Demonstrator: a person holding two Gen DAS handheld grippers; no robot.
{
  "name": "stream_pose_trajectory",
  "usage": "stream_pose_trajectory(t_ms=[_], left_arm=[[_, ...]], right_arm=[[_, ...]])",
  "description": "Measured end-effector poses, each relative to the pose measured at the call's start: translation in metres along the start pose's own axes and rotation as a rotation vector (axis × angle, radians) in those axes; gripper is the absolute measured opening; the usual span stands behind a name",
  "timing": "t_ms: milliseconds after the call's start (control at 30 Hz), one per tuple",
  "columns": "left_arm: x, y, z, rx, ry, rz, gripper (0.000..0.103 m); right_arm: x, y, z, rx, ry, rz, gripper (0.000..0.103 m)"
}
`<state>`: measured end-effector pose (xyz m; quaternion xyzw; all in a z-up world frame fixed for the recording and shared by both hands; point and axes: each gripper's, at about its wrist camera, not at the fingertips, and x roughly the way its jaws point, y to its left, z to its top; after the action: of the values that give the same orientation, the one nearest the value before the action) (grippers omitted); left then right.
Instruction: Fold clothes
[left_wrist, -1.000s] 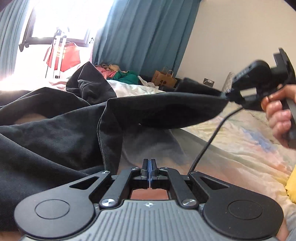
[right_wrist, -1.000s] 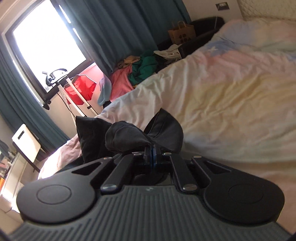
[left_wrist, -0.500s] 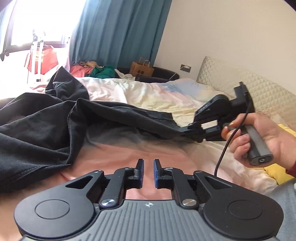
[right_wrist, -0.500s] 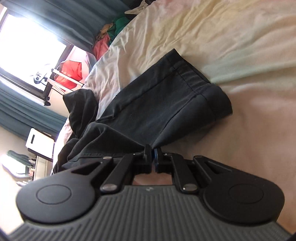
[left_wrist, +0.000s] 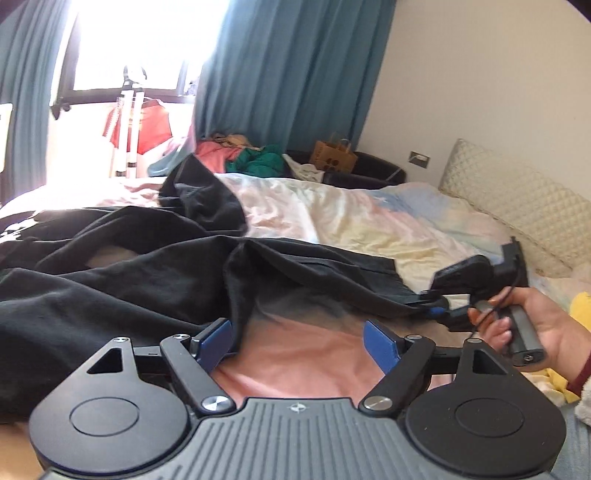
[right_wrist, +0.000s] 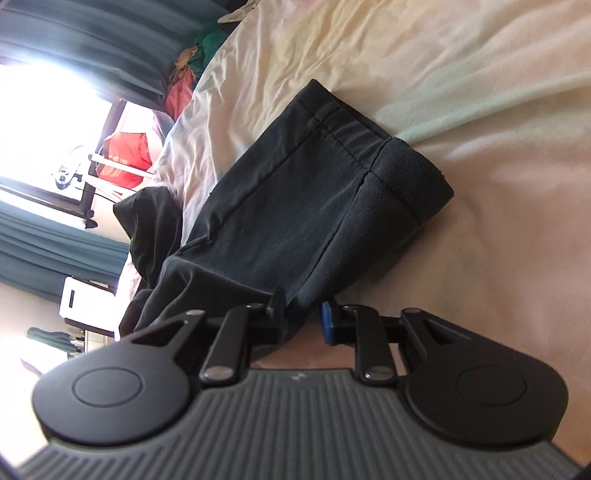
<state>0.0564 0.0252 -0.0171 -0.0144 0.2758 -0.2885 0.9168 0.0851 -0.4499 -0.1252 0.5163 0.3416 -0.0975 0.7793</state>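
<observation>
Teal curtains (left_wrist: 291, 74), a paper bag (left_wrist: 334, 155) and a quilted headboard (left_wrist: 517, 199).

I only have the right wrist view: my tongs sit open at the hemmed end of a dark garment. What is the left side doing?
Observer: The left tongs are open wide and clamp nothing. The black garment hangs beside one pad.
Operator: Is the rest of the cloth flat?
Observer: No. Beyond the left tongs it lies bunched in deep folds on the bedsheet, with one peak standing up.
Operator: Anything close to my hand?
Observer: Something yellow lies on the bed just past the hand that grips the right tongs.
</observation>
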Motion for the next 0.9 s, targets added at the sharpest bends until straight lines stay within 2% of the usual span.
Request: stream_pose_trajectory(t_ms=[133, 233, 267, 367, 467, 600, 700, 733, 767, 800, 833, 867, 900], left_arm=[[0.002, 0.045, 0.005, -0.091, 0.020, 0.101, 0.081], [-0.001, 0.071, 0.002, -0.206, -0.001, 0.156, 0.081], [-0.002, 0.080, 0.001, -0.245, -0.008, 0.175, 0.081], [-0.005, 0.104, -0.001, -0.347, -0.036, 0.240, 0.081], [-0.012, 0.108, 0.001, -0.350, -0.089, 0.374, 0.082], [-0.018, 0.125, -0.003, -0.437, -0.078, 0.419, 0.083], [-0.019, 0.149, -0.011, -0.586, -0.048, 0.399, 0.083], [-0.021, 0.157, -0.014, -0.634, -0.045, 0.397, 0.083], [-0.024, 0.163, -0.017, -0.677, -0.046, 0.394, 0.083], [-0.026, 0.170, -0.020, -0.717, -0.049, 0.389, 0.083], [-0.029, 0.176, -0.023, -0.757, -0.051, 0.386, 0.083], [-0.033, 0.181, -0.026, -0.796, -0.051, 0.383, 0.083], [-0.037, 0.186, -0.029, -0.834, -0.050, 0.377, 0.083]], right_arm=[[0.000, -0.011, 0.003, 0.093, -0.007, 0.039, 0.041], [0.001, -0.019, 0.003, 0.184, 0.001, 0.097, 0.041], [0.001, -0.020, 0.003, 0.203, 0.000, 0.108, 0.043], [0.004, -0.020, 0.003, 0.238, -0.010, 0.130, 0.061], [0.006, -0.016, 0.005, 0.229, -0.031, 0.122, 0.062], [0.012, -0.011, 0.007, 0.214, -0.081, 0.086, 0.062], [0.017, -0.008, 0.009, 0.193, -0.127, 0.022, 0.060], [0.021, -0.008, 0.010, 0.184, -0.133, -0.009, 0.058], [0.025, -0.009, 0.012, 0.174, -0.130, -0.039, 0.050], [0.029, -0.009, 0.013, 0.163, -0.125, -0.056, 0.037], [0.032, -0.010, 0.015, 0.152, -0.120, -0.062, 0.029], [0.036, -0.011, 0.017, 0.141, -0.114, -0.068, 0.015], [0.039, -0.011, 0.019, 0.130, -0.108, -0.074, 0.011]])
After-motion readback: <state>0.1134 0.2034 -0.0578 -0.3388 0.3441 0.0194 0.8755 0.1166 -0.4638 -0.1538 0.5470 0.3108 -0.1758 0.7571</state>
